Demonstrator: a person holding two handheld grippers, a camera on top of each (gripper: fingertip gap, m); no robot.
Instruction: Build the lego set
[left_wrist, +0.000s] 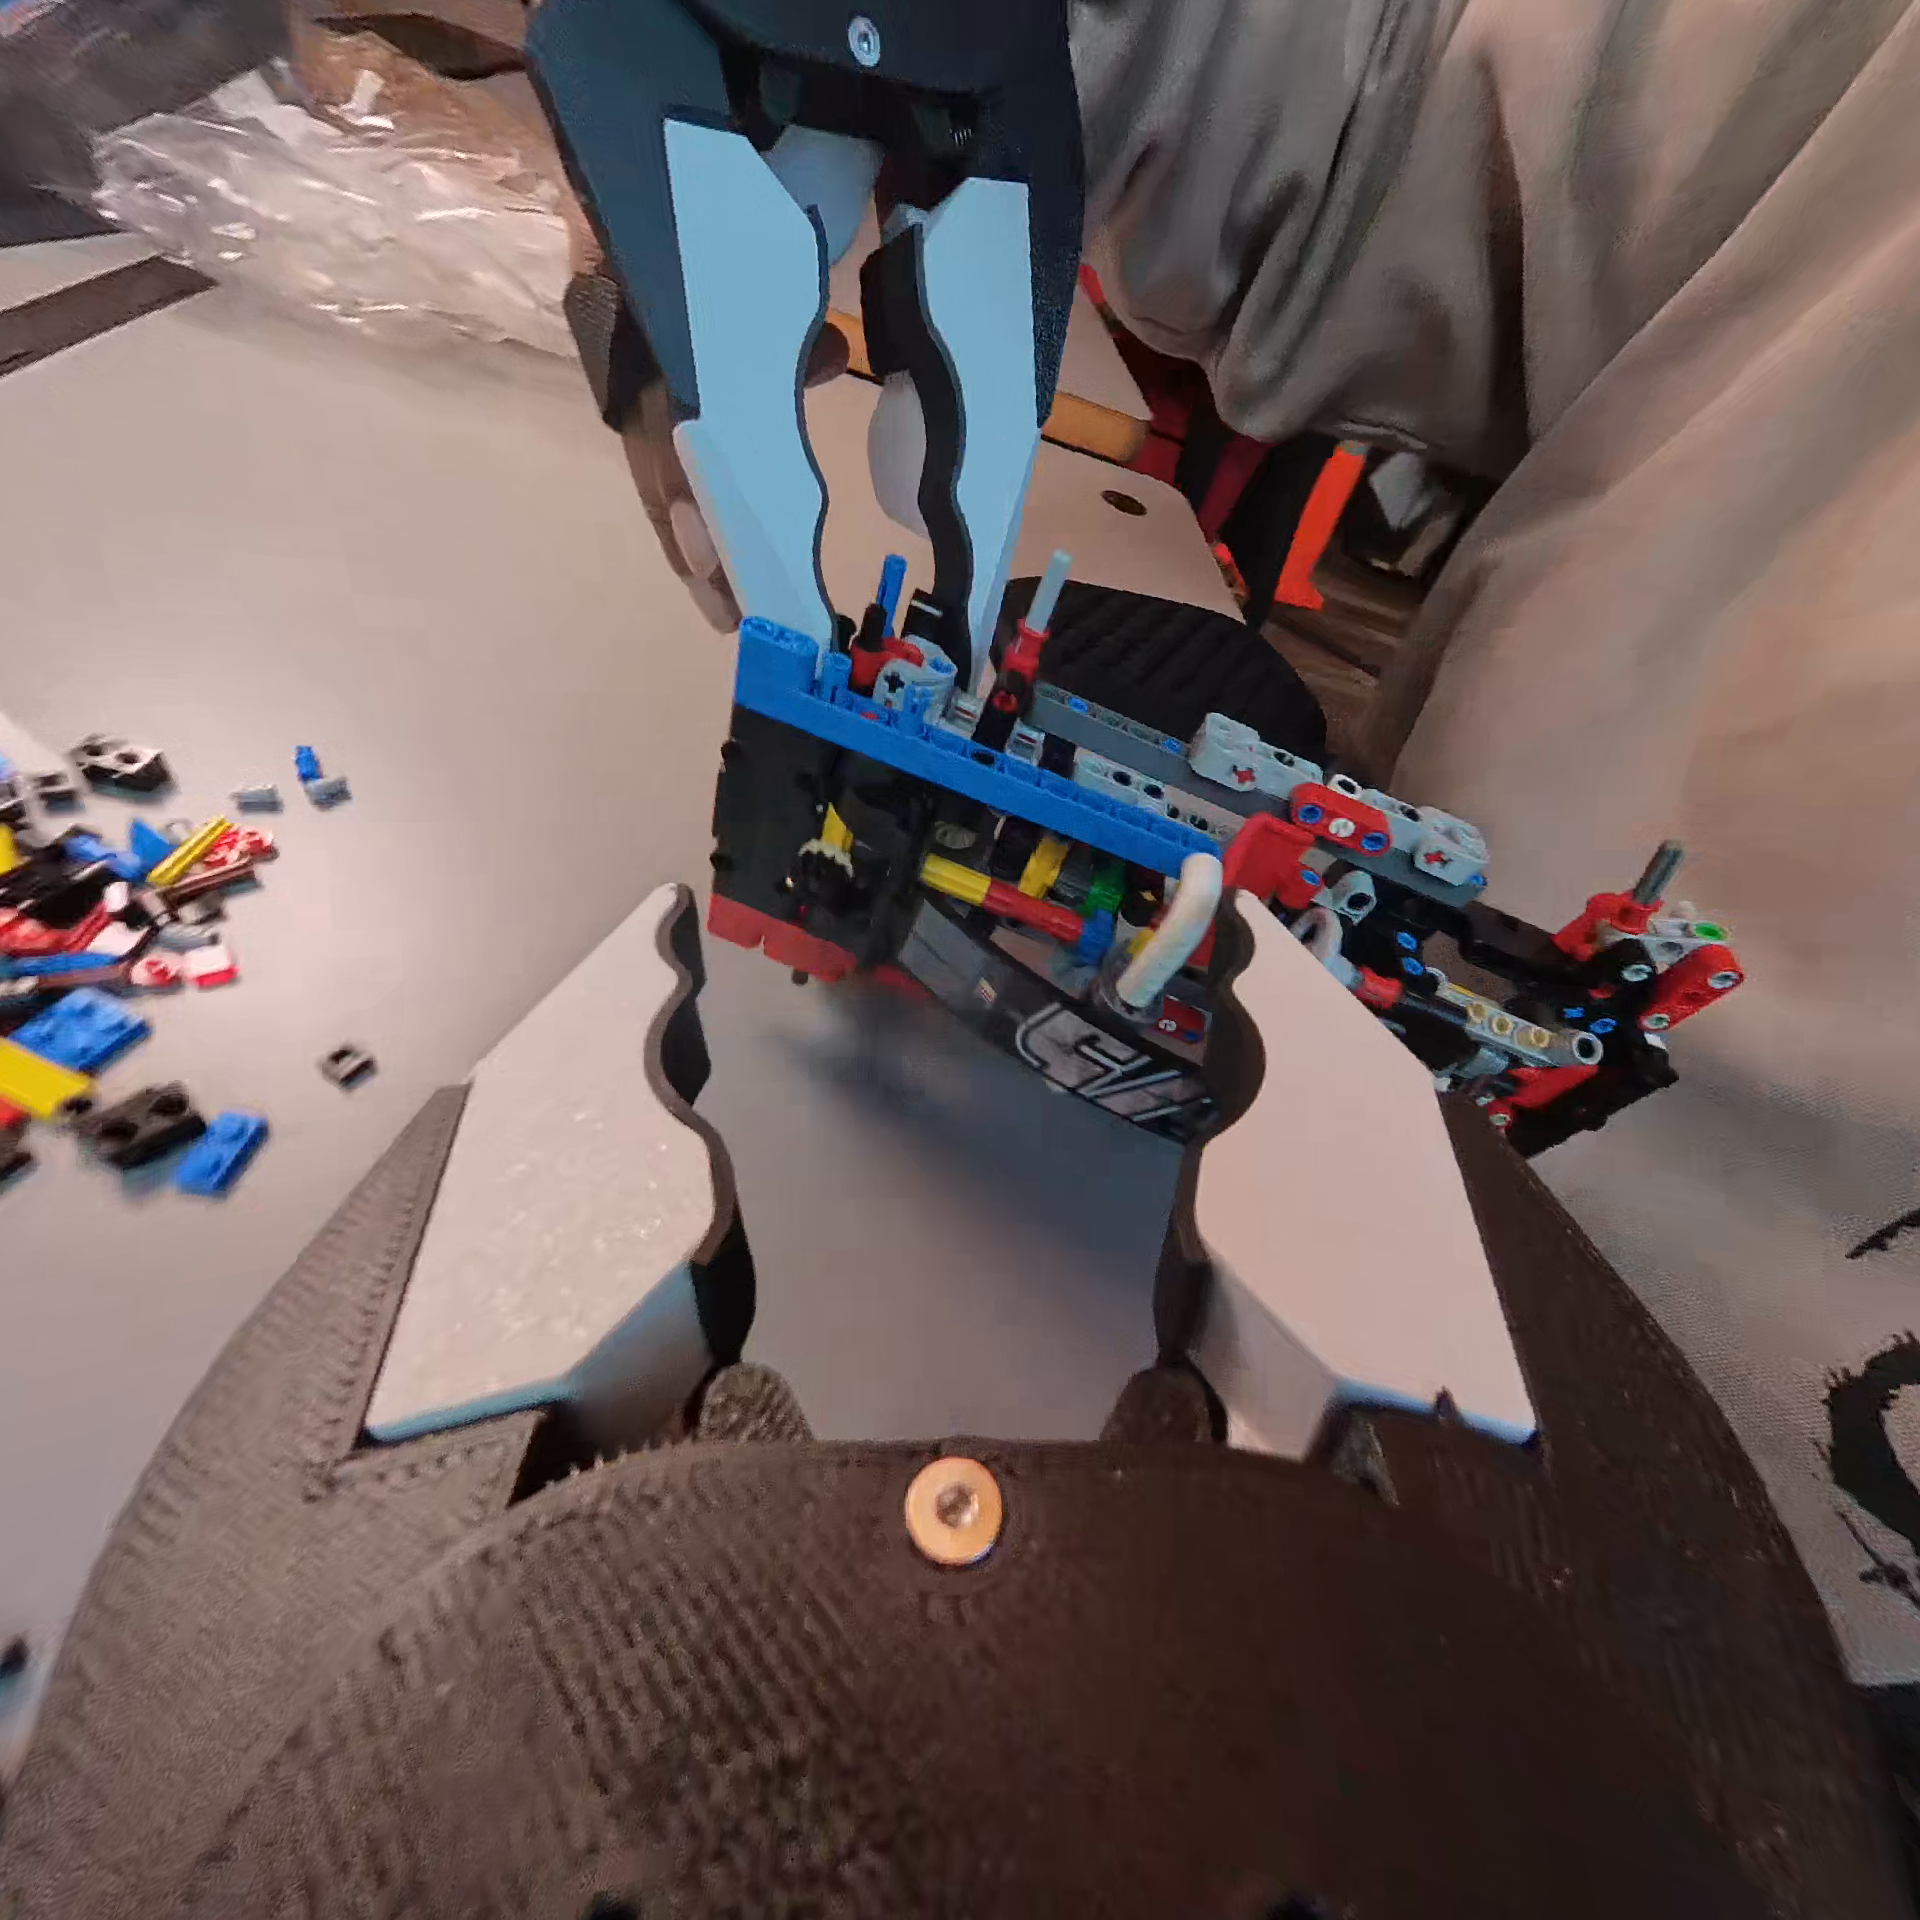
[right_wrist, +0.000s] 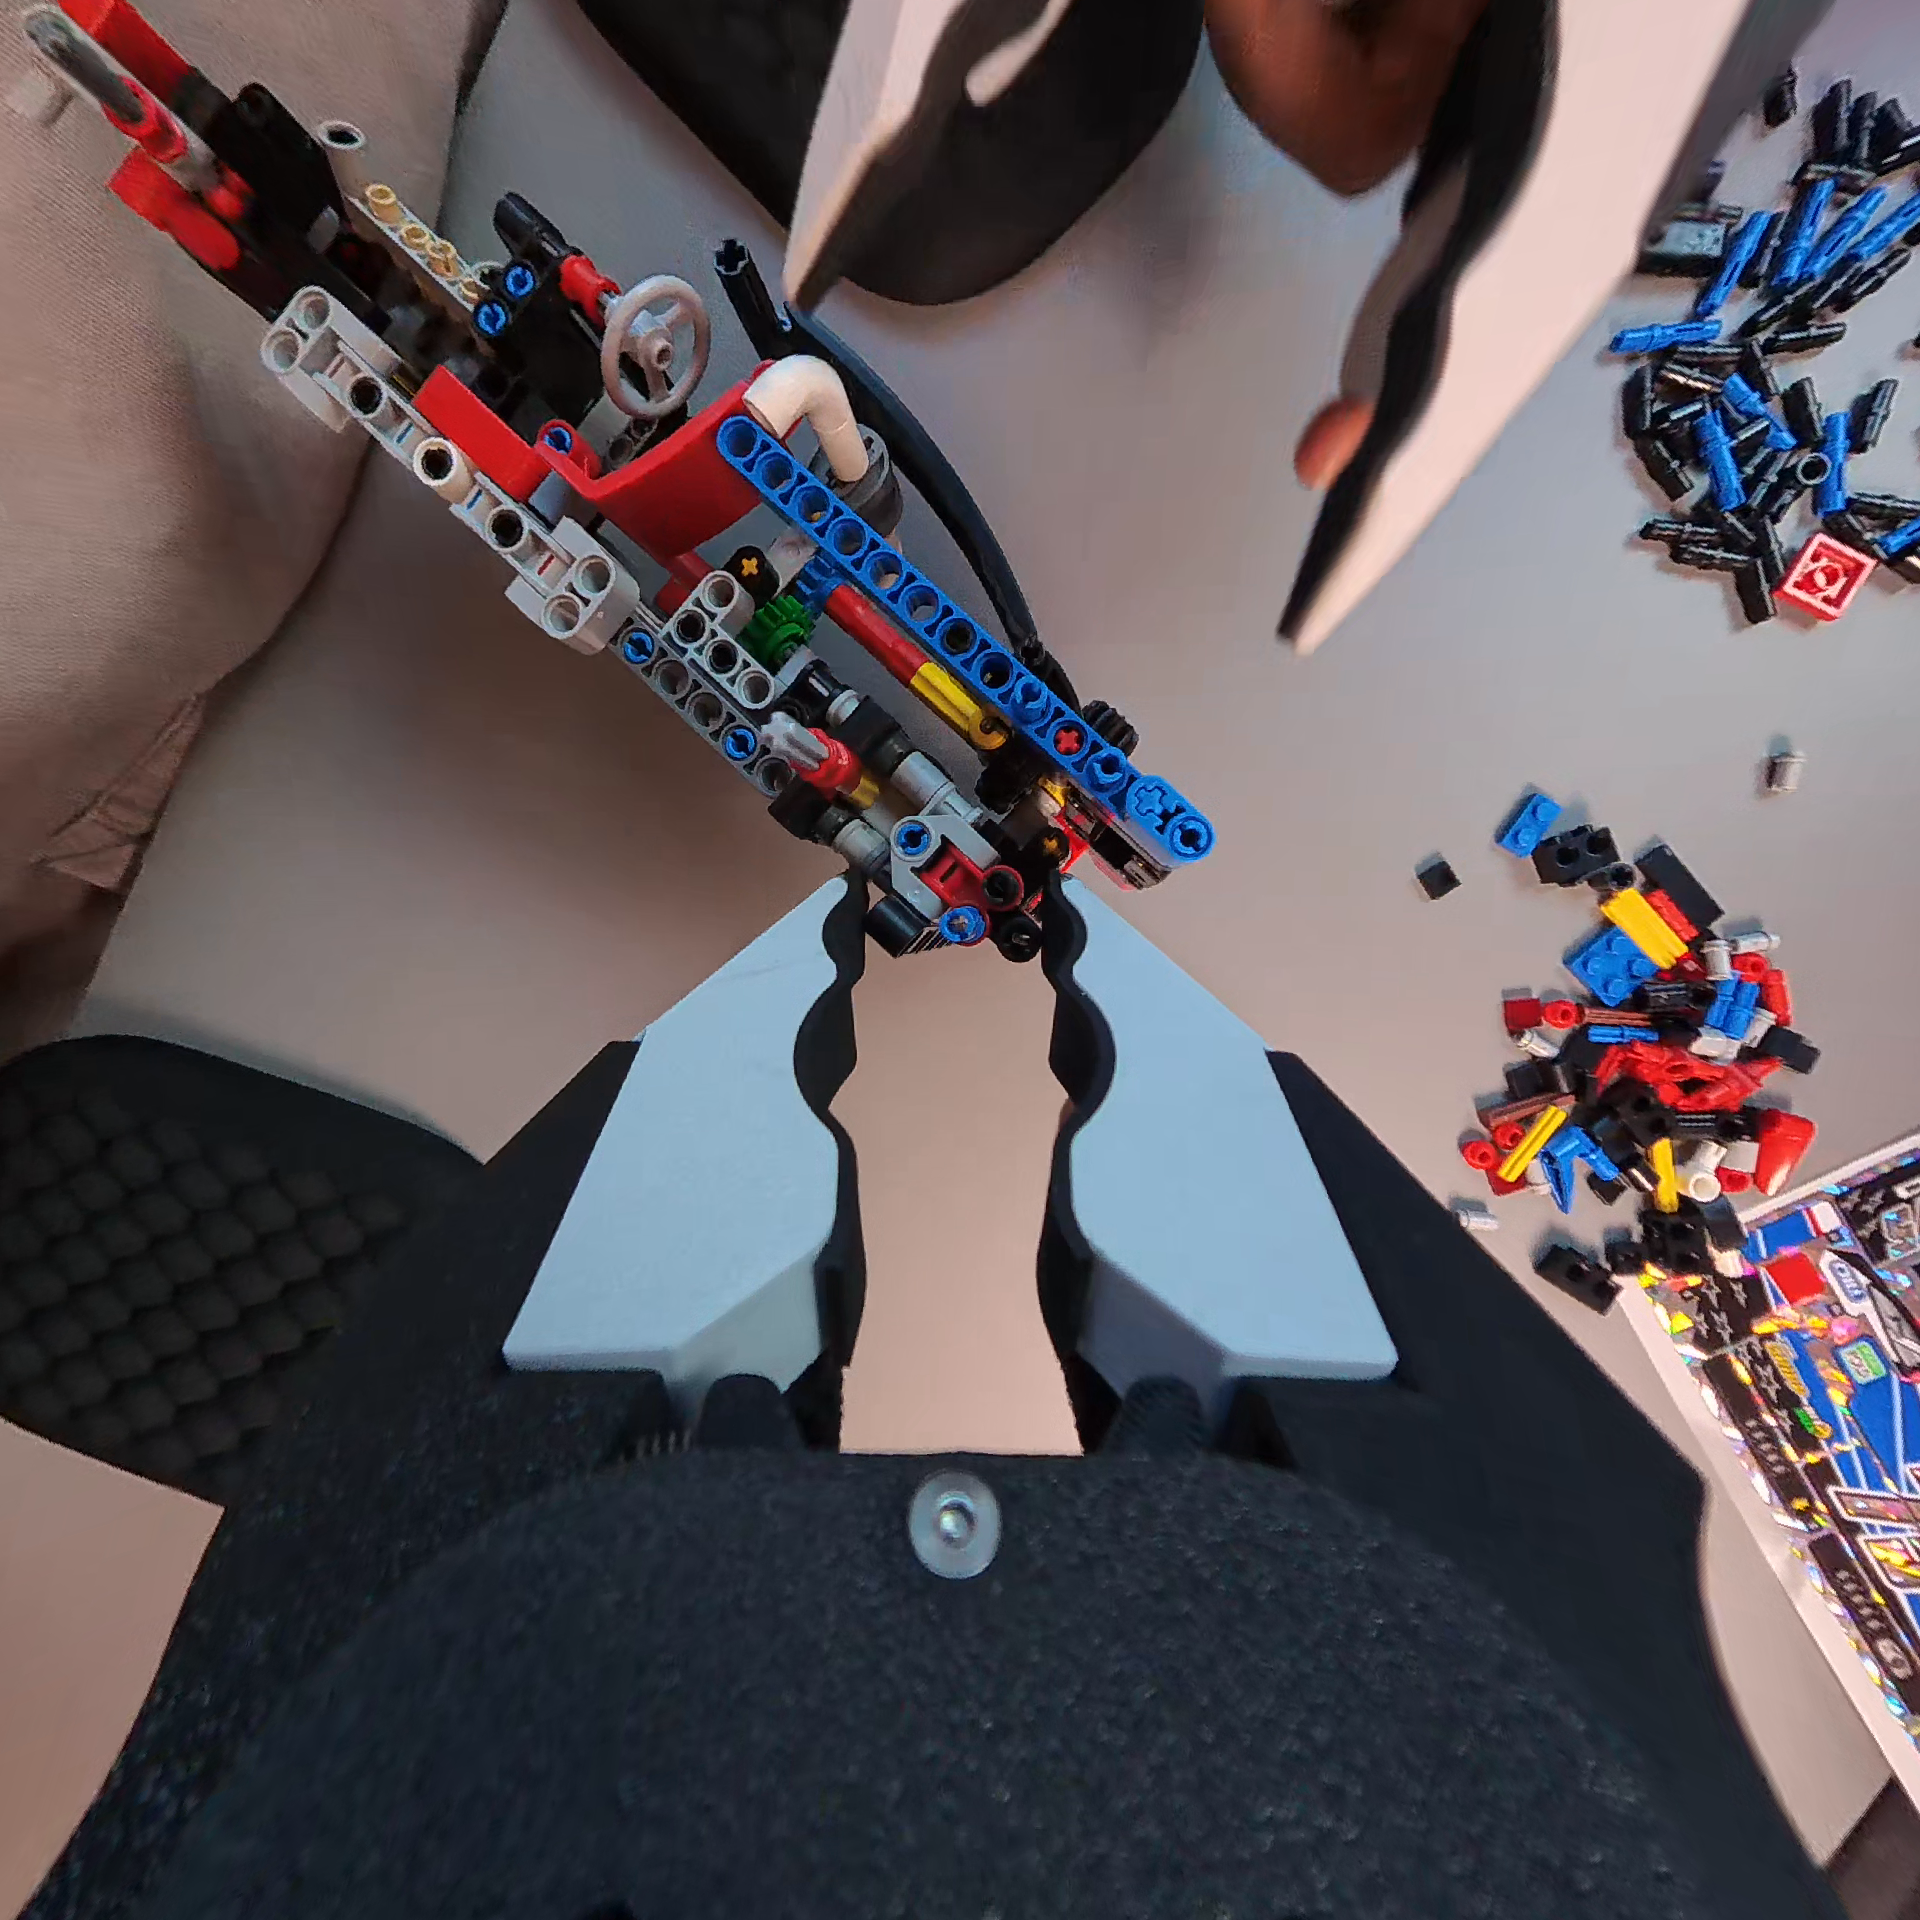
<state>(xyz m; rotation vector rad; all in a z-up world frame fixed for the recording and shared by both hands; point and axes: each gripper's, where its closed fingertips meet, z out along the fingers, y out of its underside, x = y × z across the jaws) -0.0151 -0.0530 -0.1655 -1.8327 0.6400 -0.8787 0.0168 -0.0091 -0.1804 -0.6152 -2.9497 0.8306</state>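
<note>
The partly built Lego Technic car chassis (left_wrist: 977, 790) has a long blue beam, red and grey parts, a white curved tube (left_wrist: 1174, 935) and a grey steering wheel (right_wrist: 657, 348). It is held tilted on its side above the grey table. My right gripper (right_wrist: 951, 904) is shut on the chassis (right_wrist: 914, 603) at its rear end. It comes down from the top of the left wrist view (left_wrist: 899, 665). My left gripper (left_wrist: 956, 914) is open wide, its tips at the chassis's lower edge next to the white tube. It shows blurred in the right wrist view (right_wrist: 1044, 462).
A pile of loose coloured bricks (right_wrist: 1652, 1070) lies on the table, also in the left wrist view (left_wrist: 94, 935). A heap of blue and black pins (right_wrist: 1766, 395) and a shiny sticker sheet (right_wrist: 1829, 1382) lie nearby. Beige cloth (left_wrist: 1558, 312) and a clear plastic bag (left_wrist: 312, 208) border the table. Spacing between my two grippers at the tips: around 7 cm.
</note>
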